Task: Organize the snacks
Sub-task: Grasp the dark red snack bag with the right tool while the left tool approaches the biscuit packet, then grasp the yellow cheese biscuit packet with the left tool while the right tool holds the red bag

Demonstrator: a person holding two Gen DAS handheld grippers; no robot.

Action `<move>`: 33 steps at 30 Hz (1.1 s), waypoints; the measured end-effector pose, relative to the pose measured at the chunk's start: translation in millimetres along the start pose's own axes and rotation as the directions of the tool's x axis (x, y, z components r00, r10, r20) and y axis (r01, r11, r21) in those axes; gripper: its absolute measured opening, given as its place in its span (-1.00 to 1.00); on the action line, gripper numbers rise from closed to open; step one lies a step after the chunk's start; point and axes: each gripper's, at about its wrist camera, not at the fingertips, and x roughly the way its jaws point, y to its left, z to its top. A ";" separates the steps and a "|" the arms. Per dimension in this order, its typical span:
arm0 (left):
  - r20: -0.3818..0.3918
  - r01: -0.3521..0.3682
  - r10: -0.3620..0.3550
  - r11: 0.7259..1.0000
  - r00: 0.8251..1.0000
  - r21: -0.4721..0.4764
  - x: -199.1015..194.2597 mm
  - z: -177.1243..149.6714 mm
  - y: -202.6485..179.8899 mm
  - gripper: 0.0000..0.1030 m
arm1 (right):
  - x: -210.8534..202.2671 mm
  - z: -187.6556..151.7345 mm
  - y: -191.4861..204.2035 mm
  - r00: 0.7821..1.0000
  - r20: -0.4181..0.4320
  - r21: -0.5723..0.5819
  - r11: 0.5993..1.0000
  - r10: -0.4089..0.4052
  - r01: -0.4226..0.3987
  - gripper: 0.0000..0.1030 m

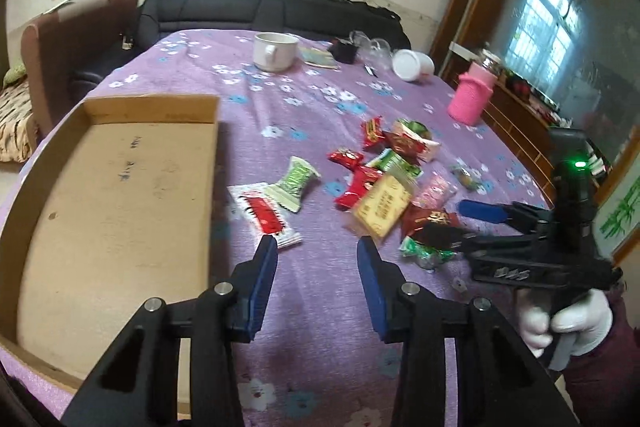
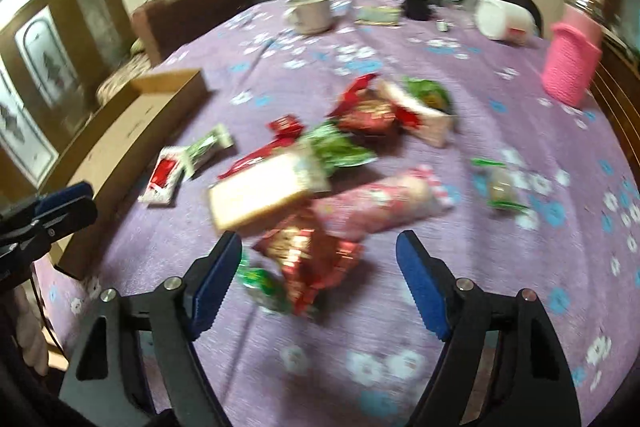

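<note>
A heap of snack packets lies on the purple flowered tablecloth [image 1: 312,307]: a white-and-red packet [image 1: 266,217], a green one [image 1: 294,183], a yellow one [image 1: 382,207] and a pink one [image 1: 434,191] among several. An empty cardboard box [image 1: 120,187] sits at the left. My left gripper [image 1: 317,247] hovers open over bare cloth, its left fingertip close to the white-and-red packet. My right gripper [image 2: 320,239] is open above a red-and-gold packet [image 2: 304,255], which lies between its fingers without the pads pressing on it. The right wrist view is blurred.
At the far side stand a white mug [image 1: 274,51], a tipped white tub [image 1: 412,65], a glass jar [image 1: 372,49] and a pink knitted bottle cover [image 1: 472,97]. A black sofa [image 1: 260,9] and brown armchair [image 1: 80,39] lie beyond the table. A white-gloved hand [image 1: 568,323] holds the right gripper.
</note>
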 end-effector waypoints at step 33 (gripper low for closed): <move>-0.248 0.104 0.028 0.858 0.968 0.502 88.5 6.6 -88.4 -0.10 | -23.2 -41.2 -82.0 1.000 -0.009 0.167 0.986 0.008 -0.007 -0.09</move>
